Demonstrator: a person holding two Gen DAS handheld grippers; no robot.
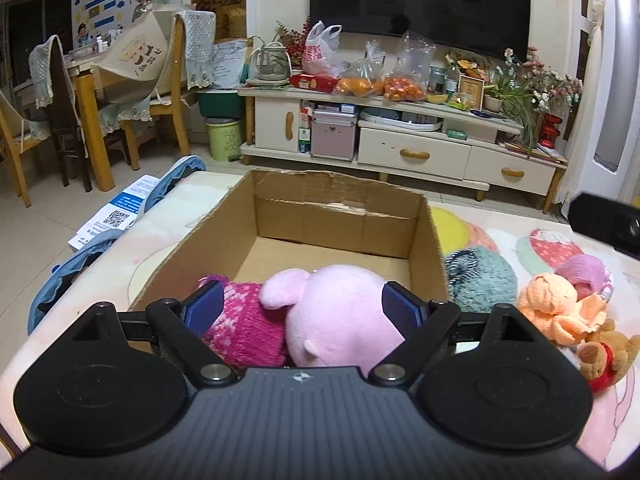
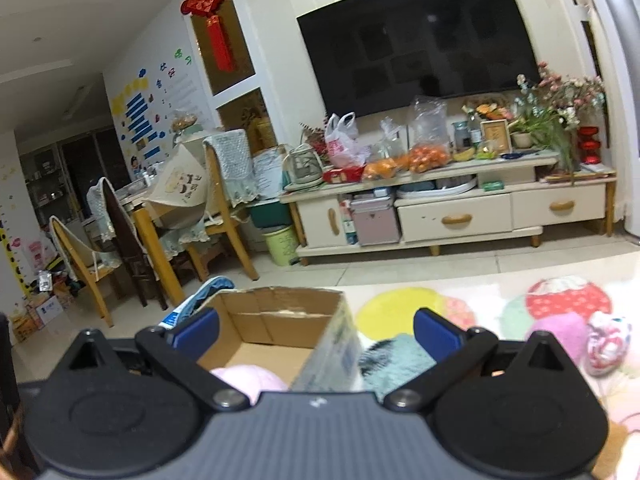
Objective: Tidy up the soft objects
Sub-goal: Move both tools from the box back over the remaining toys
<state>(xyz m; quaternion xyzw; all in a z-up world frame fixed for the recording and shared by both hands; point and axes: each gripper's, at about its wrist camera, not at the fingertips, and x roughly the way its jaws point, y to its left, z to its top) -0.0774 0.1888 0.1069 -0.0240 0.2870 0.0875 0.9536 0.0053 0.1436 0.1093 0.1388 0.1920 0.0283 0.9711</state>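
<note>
Left claw (image 1: 303, 307), spread wide, straddled the pink plush (image 1: 340, 312) inside the box (image 1: 428, 248); right claw (image 2: 316, 330) hung released. Withdrawal seemed next.

Both wrist views face the cardboard box (image 1: 336, 216) closely.

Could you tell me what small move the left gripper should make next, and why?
Probably draw the left gripper back from the cardboard box. Its fingers look spread wide on either side of the pink plush pig, which appears to lie inside the box already, while the teal plush and orange toy wait outside on the mat.
</note>
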